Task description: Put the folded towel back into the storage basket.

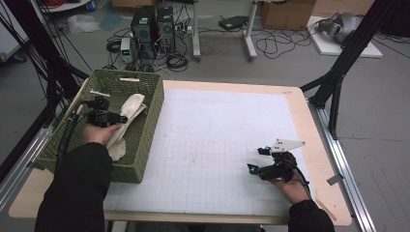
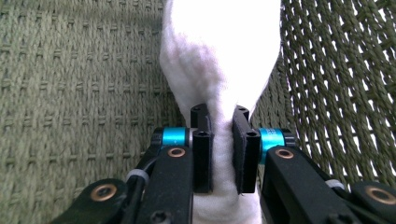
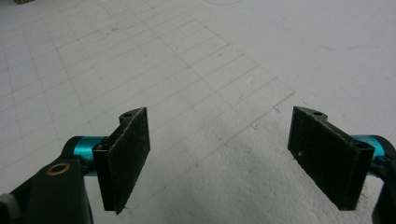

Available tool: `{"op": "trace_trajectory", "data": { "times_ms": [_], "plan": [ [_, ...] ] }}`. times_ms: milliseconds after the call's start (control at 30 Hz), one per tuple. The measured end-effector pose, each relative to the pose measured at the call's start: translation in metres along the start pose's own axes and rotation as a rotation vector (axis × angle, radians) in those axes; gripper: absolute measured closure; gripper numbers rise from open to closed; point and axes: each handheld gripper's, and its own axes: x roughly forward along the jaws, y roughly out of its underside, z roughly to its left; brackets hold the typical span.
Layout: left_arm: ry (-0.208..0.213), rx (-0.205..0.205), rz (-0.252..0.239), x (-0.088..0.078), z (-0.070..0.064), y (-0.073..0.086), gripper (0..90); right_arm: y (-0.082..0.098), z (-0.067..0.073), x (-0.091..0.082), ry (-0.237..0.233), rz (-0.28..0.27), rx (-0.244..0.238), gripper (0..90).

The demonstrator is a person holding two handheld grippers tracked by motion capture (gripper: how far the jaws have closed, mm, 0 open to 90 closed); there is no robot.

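A white cloth (image 1: pixel 129 112) lies inside the green woven basket (image 1: pixel 145 84) at the table's left. My left gripper (image 1: pixel 121 118) reaches into the basket, and in the left gripper view its jaws are shut on a bunched fold of the white cloth (image 2: pixel 219 70), which rises between the pads (image 2: pixel 203 154) toward the basket wall (image 2: pixel 74 84). My right gripper (image 1: pixel 256 159) rests low over the white gridded mat at the front right. The right gripper view shows its pads (image 3: pixel 126 154) wide apart with only bare mat (image 3: pixel 210 93) between them.
The white gridded mat (image 1: pixel 217 145) covers most of the wooden table (image 1: pixel 309 125). A white stick-like item (image 1: pixel 99 94) lies in the basket's far left corner. Computer towers (image 1: pixel 152 24), cables and black frame legs (image 1: pixel 338 77) stand on the floor beyond the table.
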Motion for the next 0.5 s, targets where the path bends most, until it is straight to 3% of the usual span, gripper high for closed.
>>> {"op": "trace_trajectory", "data": {
  "times_ms": [67, 167, 233, 500],
  "plan": [
    [-0.002, -0.026, 0.044, 0.004, 0.003, 0.001, 63.2, 0.0, 0.0, 0.001, -0.005, 0.005, -0.003, 20.4],
    [-0.014, -0.009, 0.042, 0.001, 0.003, 0.0, 55.2, 0.0, 0.0, 0.002, -0.009, 0.009, -0.006, 20.6],
    [-0.029, 0.025, 0.048, -0.003, 0.003, 0.0, 53.4, 0.0, 0.001, 0.002, -0.01, 0.01, -0.008, 20.6],
    [-0.039, 0.164, 0.185, -0.019, 0.002, 0.002, 48.9, 0.0, 0.0, 0.001, -0.009, 0.011, -0.007, 20.6]
  ]
}}
